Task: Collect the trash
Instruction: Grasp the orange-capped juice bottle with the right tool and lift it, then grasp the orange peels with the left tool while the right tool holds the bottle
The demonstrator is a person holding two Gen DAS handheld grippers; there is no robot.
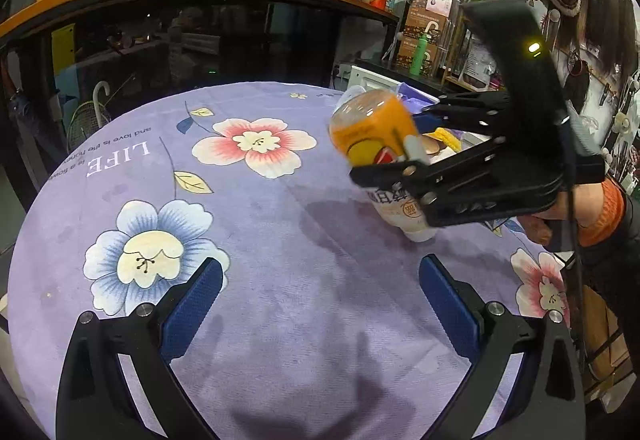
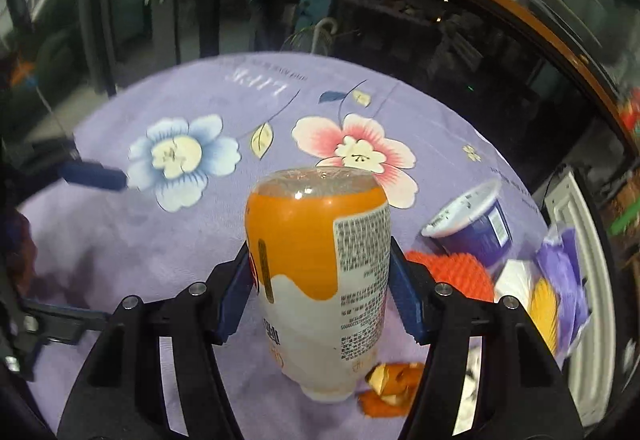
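Note:
An orange-and-white plastic bottle (image 2: 320, 260) stands upside down and tilted, its cap end low by the purple flowered tablecloth (image 1: 280, 220). My right gripper (image 2: 319, 256) is shut on it, one blue pad pressed against each side of its body. In the left wrist view the same bottle (image 1: 376, 135) shows at the right of the table inside the right gripper (image 1: 396, 143), which a hand holds. My left gripper (image 1: 320, 272) hangs open over bare cloth with nothing between its fingers. One of its blue fingers (image 2: 94, 175) shows at the left of the right wrist view.
A purple cup (image 2: 472, 228) lies on its side to the right of the bottle, beside a red-orange knobbly item (image 2: 452, 272), a purple wrapper (image 2: 560, 280) and orange scraps (image 2: 394, 388). A white frame (image 2: 576, 220) lies at the right edge. A dark glass counter (image 1: 200, 39) stands behind the round table.

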